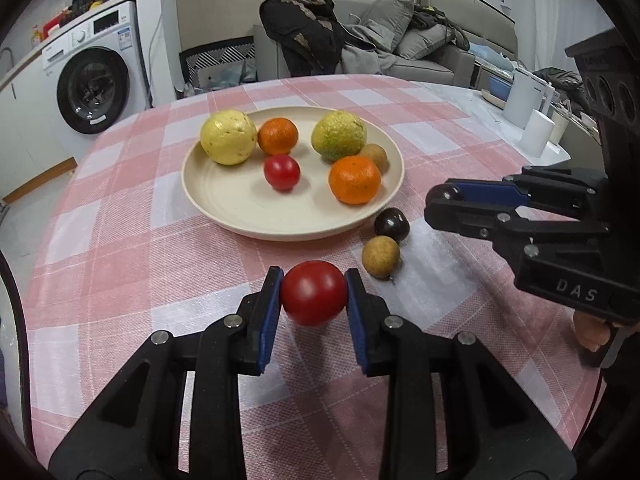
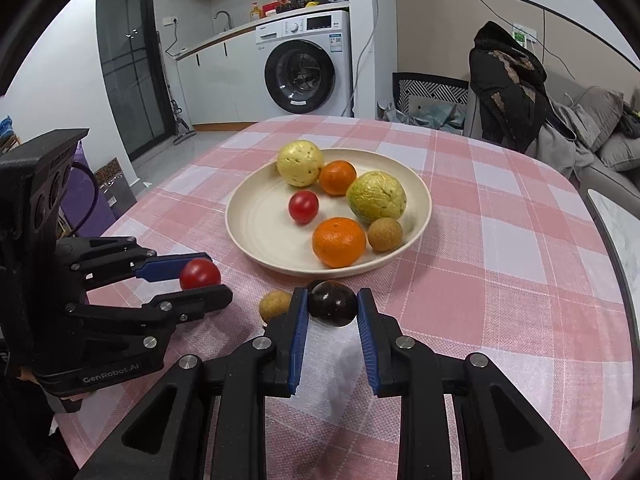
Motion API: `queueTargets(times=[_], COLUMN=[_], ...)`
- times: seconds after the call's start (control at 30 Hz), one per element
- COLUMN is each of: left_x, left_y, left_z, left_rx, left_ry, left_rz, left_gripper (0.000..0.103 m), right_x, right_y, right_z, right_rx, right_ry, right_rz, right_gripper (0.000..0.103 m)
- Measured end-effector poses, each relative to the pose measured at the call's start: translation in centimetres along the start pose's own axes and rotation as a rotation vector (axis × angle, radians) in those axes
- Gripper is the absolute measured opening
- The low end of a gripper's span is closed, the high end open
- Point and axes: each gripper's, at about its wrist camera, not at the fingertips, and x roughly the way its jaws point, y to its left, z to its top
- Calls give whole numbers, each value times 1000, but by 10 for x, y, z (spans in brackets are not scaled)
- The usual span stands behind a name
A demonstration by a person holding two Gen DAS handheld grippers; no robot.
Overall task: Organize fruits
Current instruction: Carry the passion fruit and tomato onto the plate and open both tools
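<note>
Pink checked cloth (image 1: 140, 240) covers our desk. From the left wrist, our left gripper (image 1: 314, 294) has its jaws clamped on a red tomato (image 1: 314, 292), plate (image 1: 224, 200) beyond. From the right wrist, our right gripper (image 2: 333, 306) has its jaws closed on a dark plum (image 2: 334, 302), a longan (image 2: 274, 305) just left.

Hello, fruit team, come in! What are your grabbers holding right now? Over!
Left tool shut on red tomato. Right tool shut on dark fruit. Plate ahead, six fruits on it. Brown fruit loose on cloth; path clear.

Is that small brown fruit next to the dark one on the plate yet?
No. The small brown fruit lies on the tablecloth, outside the plate's rim.
</note>
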Motion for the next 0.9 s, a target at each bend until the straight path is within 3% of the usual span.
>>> queueTargets(times=[0.37, 0.9], left_x=[-29, -43], left_y=[16, 10], left_z=[16, 41], left_rx=[-41, -38], left_ry=[-99, -162], left_rz=[72, 114], left_gripper=[28, 28], right_x=[-14, 4], right_y=[3, -2], right_z=[18, 43], right_rx=[-1, 18], right_ry=[-99, -93], right_rz=[47, 60], right_gripper=[25, 25])
